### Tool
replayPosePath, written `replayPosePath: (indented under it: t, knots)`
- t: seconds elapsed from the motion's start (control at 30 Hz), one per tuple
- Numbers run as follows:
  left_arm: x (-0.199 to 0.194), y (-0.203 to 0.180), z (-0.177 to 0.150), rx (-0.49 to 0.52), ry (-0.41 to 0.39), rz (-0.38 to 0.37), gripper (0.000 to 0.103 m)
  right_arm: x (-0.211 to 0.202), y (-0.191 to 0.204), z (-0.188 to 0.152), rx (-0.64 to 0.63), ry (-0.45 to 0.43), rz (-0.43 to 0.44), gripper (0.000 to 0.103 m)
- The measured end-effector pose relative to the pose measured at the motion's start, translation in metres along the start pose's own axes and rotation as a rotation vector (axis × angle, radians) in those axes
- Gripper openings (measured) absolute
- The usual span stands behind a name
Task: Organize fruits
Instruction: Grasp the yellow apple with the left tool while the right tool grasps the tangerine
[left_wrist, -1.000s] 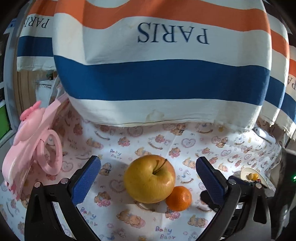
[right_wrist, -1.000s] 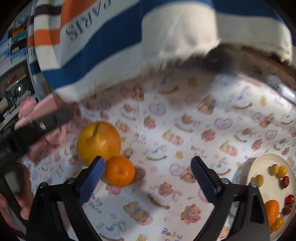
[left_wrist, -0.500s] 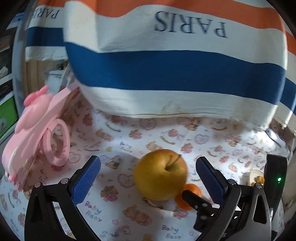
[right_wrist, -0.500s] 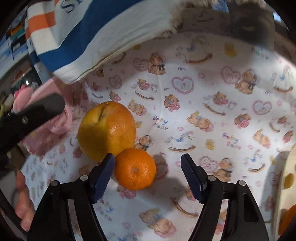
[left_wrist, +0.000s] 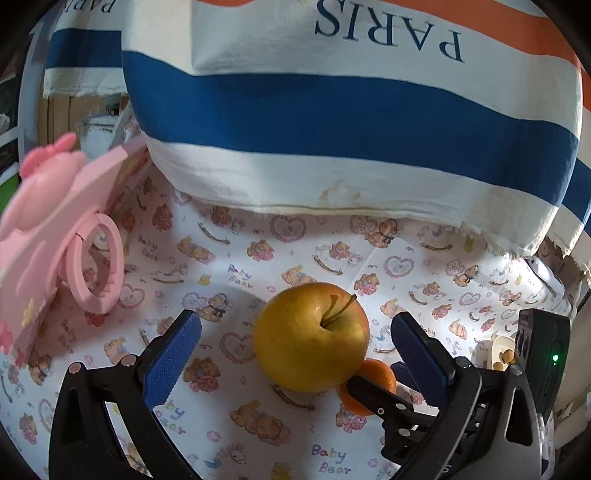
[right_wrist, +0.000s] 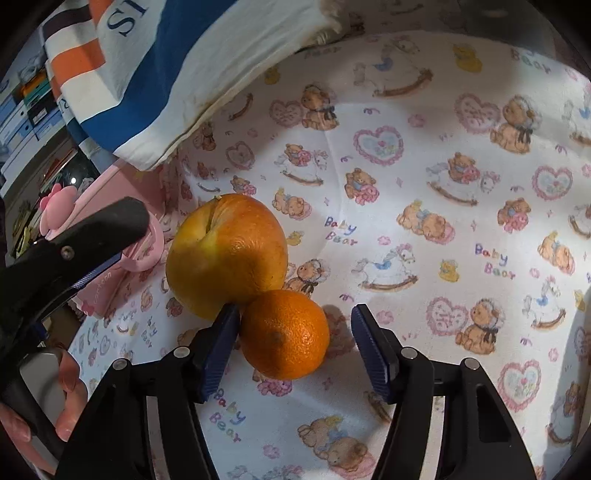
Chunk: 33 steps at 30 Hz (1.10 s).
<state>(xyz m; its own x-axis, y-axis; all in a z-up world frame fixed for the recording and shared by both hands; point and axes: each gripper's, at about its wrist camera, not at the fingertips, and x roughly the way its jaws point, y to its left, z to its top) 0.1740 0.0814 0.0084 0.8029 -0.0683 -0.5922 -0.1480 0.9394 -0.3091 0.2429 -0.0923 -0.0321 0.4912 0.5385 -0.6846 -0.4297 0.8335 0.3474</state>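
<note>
Spread with bear-print cloth, the bench (right_wrist: 461, 177) carries a small orange mandarin (right_wrist: 284, 334); the right tool (right_wrist: 295, 343), closing, should be centred; the left tool (left_wrist: 295, 354) is held apart.

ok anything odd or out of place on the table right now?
Little stands out. The orange sits tight against the apple, so the closing right gripper has one finger wedged at their contact, a gap on the other side. The striped cloth has a frayed hem. No spills.

Apple (right_wrist: 226, 254) and orange (right_wrist: 284, 334) lie touching on the cloth (right_wrist: 424, 184), orange nearer in the right wrist view; striped bag (left_wrist: 332, 122) behind them.
</note>
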Motion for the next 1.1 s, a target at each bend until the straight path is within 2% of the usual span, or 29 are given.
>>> replayPosePath:
  t: [0.03,0.07,0.23,0.4,0.53,0.67,0.8,0.87,1.1]
  knots:
    - [0.002,-0.001,-0.001,0.001,0.01,-0.004,0.102,-0.001,0.0,0.0,0.01,0.005,0.025,0.05]
    - [0.003,-0.003,-0.002,0.007,0.017,-0.005,0.102,-0.002,0.0,0.0,0.018,0.007,0.028,0.05]
    - [0.001,-0.009,-0.005,0.049,-0.012,0.031,0.102,-0.017,0.006,-0.004,-0.032,-0.029,-0.107,0.049]
    - [0.0,-0.012,-0.005,0.06,-0.014,0.023,0.102,-0.042,-0.014,-0.004,-0.038,-0.056,-0.218,0.049]
    - [0.0,-0.015,-0.005,0.075,-0.015,0.028,0.102,-0.051,-0.032,-0.008,-0.022,-0.028,-0.278,0.049]
    - [-0.001,-0.015,-0.005,0.082,-0.02,0.036,0.102,-0.051,-0.045,-0.014,-0.009,-0.019,-0.285,0.05]
    - [0.002,-0.014,-0.006,0.088,-0.014,0.042,0.102,-0.05,-0.045,-0.014,-0.024,-0.055,-0.309,0.052]
    - [0.004,-0.013,-0.006,0.084,-0.002,0.038,0.102,-0.049,-0.045,-0.014,-0.025,-0.049,-0.302,0.057]
    - [0.005,-0.012,-0.006,0.085,-0.006,0.045,0.102,-0.03,-0.041,-0.016,-0.055,-0.002,-0.337,0.057]
